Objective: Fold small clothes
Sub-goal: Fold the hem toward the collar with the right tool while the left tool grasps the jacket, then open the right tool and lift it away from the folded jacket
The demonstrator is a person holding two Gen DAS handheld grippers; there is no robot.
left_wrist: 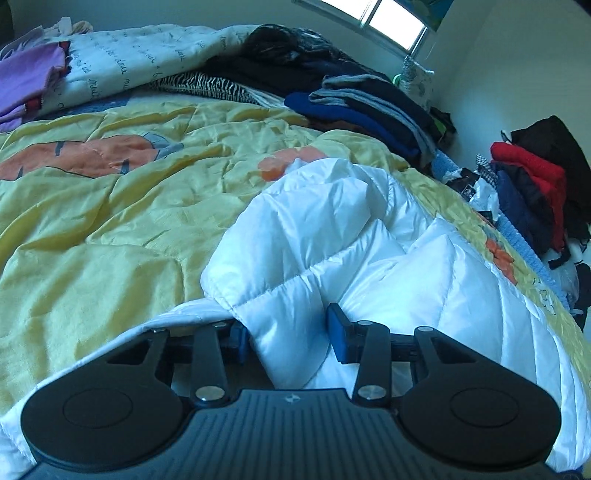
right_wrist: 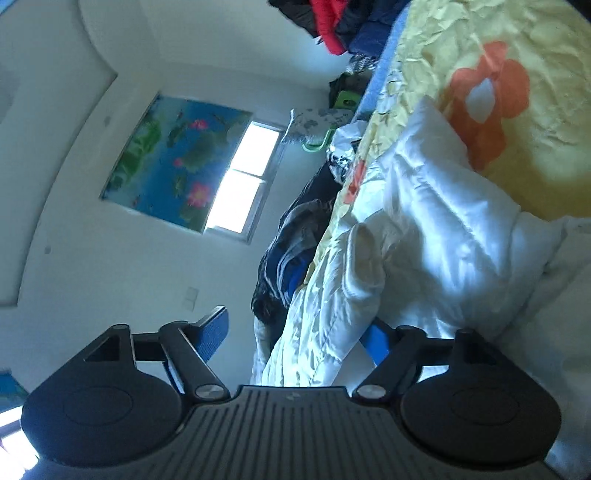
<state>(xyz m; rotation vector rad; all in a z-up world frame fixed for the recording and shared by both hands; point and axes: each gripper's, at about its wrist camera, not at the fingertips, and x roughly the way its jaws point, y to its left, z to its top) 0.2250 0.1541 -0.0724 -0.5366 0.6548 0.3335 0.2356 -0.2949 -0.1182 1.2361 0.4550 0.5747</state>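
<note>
Left gripper [left_wrist: 288, 334] is clamped on a bunched fold of the white quilted jacket [left_wrist: 332, 229], blue pads pressing it from both sides. Right gripper [right_wrist: 295, 338] stands spread, the jacket's edge between its pads without being pinched. That jacket lies on the yellow bedspread [left_wrist: 110, 206]; beyond the jacket, folded dark clothes [left_wrist: 369, 107] sit stacked near the window [left_wrist: 391, 22].

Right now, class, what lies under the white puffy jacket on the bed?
The white puffy jacket rests on a yellow quilt with orange flowers, which shows all around it. Whatever lies directly beneath the jacket is covered. The left gripper has a fold of it between its fingers.
</note>
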